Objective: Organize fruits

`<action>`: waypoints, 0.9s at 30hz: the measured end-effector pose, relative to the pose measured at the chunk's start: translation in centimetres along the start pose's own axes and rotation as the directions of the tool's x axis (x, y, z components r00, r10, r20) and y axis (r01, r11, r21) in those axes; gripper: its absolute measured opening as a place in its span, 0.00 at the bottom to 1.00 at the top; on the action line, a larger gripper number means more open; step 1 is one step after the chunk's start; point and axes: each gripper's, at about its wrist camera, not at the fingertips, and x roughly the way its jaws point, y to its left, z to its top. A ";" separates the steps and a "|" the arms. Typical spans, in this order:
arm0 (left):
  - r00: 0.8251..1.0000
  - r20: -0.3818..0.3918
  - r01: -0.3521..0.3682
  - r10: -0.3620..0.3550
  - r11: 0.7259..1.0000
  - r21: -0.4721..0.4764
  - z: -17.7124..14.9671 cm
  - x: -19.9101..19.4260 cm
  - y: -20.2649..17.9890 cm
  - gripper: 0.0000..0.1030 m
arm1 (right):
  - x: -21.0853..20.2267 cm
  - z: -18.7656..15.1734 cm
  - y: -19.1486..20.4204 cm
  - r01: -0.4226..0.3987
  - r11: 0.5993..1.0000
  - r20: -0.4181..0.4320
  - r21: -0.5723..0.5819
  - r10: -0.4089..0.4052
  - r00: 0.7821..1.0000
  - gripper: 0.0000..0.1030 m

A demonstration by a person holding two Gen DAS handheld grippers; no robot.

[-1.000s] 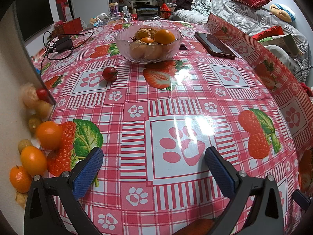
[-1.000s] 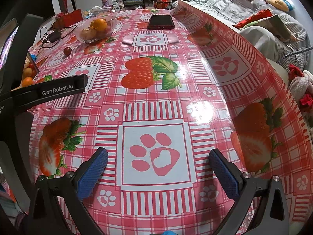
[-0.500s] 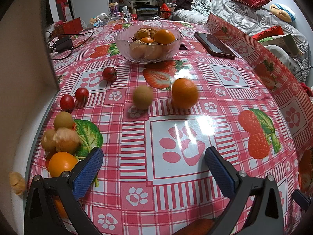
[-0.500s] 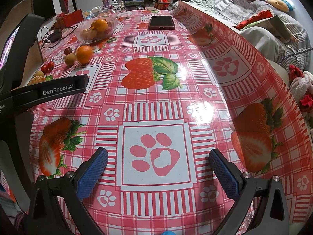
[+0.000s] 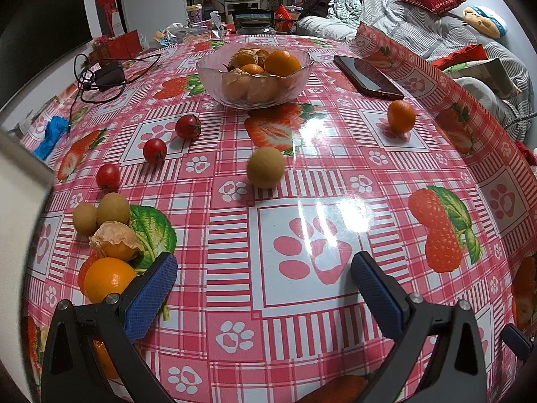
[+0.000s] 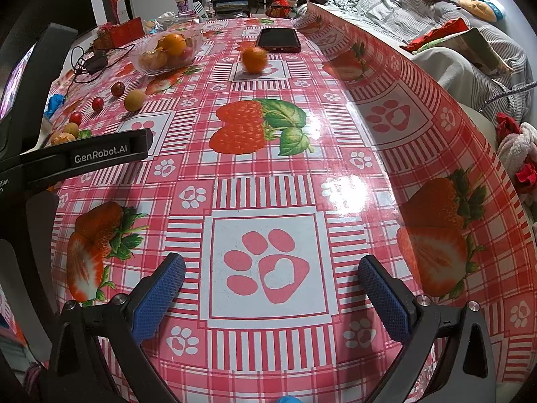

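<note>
Both my grippers, left (image 5: 265, 287) and right (image 6: 272, 288), gape wide, holding nothing. Fruit's scattered loose; the orange (image 5: 401, 116) sits near the phone (image 5: 367, 77) and table edge, so a nudge could roll it off.

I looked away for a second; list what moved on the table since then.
Fruit spilled in from the left: the orange rolled right toward the phone, a brown fruit stopped mid-table, tomatoes scattered. The bowl stayed put; both hand-held grippers stayed open, empty.
</note>
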 end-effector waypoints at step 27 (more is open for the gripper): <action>1.000 0.000 0.000 0.000 1.000 0.000 0.0 0.0 0.0 1.00 | 0.0 0.1 0.2 0.002 1.000 0.010 0.003 -0.002 1.000 1.00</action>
